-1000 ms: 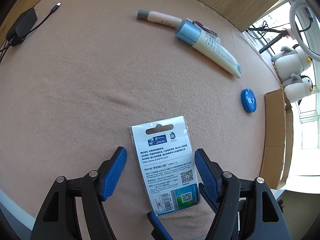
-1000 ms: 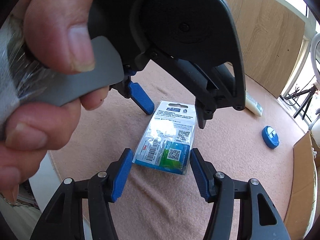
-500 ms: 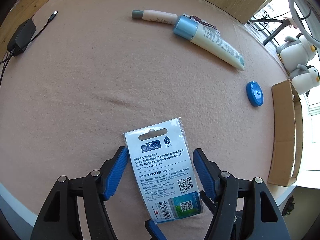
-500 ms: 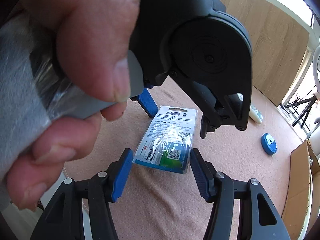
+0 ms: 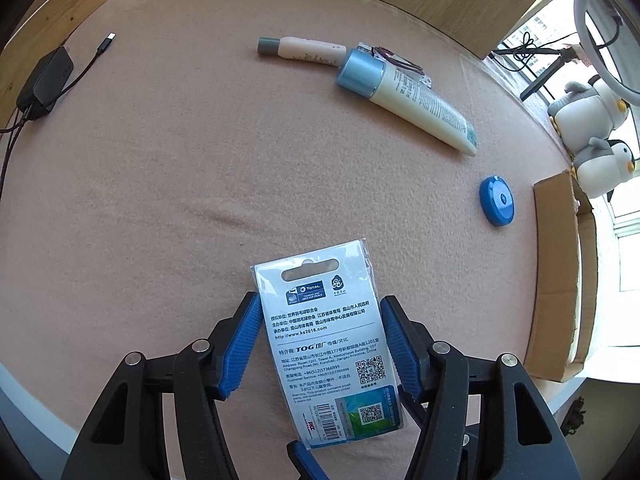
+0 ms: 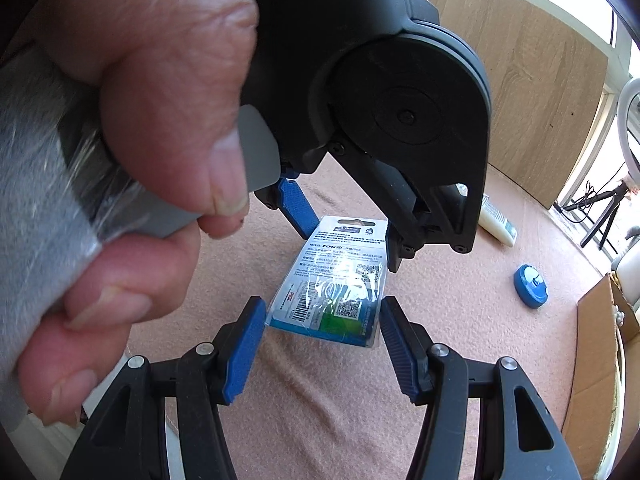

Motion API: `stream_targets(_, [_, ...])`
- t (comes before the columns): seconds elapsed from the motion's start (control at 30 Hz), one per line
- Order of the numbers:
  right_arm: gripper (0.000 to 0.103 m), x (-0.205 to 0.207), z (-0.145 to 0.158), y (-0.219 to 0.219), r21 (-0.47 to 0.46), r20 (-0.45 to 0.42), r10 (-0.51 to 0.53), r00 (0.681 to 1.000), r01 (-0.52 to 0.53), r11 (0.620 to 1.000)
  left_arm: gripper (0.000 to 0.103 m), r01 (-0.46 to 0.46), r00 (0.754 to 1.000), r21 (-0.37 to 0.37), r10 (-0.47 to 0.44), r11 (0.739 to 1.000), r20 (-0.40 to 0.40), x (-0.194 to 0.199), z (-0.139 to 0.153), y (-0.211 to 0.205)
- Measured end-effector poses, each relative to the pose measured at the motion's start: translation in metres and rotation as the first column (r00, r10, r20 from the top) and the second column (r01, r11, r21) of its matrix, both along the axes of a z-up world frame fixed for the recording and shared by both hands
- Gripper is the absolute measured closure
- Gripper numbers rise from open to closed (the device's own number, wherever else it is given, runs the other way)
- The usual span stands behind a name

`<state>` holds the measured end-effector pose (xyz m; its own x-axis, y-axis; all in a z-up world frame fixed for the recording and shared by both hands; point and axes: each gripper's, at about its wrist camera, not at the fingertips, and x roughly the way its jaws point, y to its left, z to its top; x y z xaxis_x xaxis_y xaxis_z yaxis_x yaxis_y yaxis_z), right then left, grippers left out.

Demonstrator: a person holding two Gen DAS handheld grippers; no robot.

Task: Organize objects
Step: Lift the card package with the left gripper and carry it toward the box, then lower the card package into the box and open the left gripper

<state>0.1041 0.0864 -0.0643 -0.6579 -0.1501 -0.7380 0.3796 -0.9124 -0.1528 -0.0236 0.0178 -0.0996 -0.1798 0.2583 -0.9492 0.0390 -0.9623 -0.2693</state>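
A flat white and blue packet in clear plastic point(image 5: 332, 344) lies on the pink cloth near the front edge, also in the right wrist view point(image 6: 340, 280). My left gripper point(image 5: 318, 312) is open, its blue pads either side of the packet, close to its edges. My right gripper point(image 6: 322, 312) is open, just behind the packet's near end. The left gripper's body and the hand holding it fill the top left of the right wrist view. A cream tube with a blue cap point(image 5: 404, 96), a thin beige pen-like tube point(image 5: 300, 48) and a blue round disc point(image 5: 497, 201) lie farther back.
A cardboard box point(image 5: 560, 280) stands at the right table edge, with penguin toys point(image 5: 588, 128) behind it. A black charger and cable point(image 5: 44, 80) lie at the far left. A wooden wall lines the back. The white table edge runs along the near side.
The left gripper has moved forward over the packet, so its pads now flank the packet's middle, and has narrowed slightly. The right gripper has come closer to the packet's near end.
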Motion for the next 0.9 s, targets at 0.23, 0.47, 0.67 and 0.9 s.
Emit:
stream_targets(0.23, [0.049,-0.008,0.022,0.002,-0.014,-0.051,-0.023,0.998,0.022,1.000,0.039,0.021,0.998,-0.006,-0.021,1.000,-0.063,-0.007,0.032,0.007])
stream_targets(0.47, [0.049,0.013,0.041,0.013,-0.035,-0.108,-0.069,0.992,0.065,0.997,0.039,0.062,0.991,-0.017,-0.063,0.998,-0.115,-0.010,0.059,0.037])
stream_targets(0.67, [0.049,-0.001,0.042,0.035,-0.046,-0.135,-0.118,0.984,0.113,0.993,0.039,0.115,0.984,-0.027,-0.117,0.993,-0.136,-0.018,0.070,0.079])
stream_targets(0.9, [0.049,-0.006,0.047,0.084,-0.061,-0.153,-0.197,0.968,0.190,0.980,0.040,0.189,0.970,-0.032,-0.192,0.981,-0.152,-0.024,0.080,0.140])
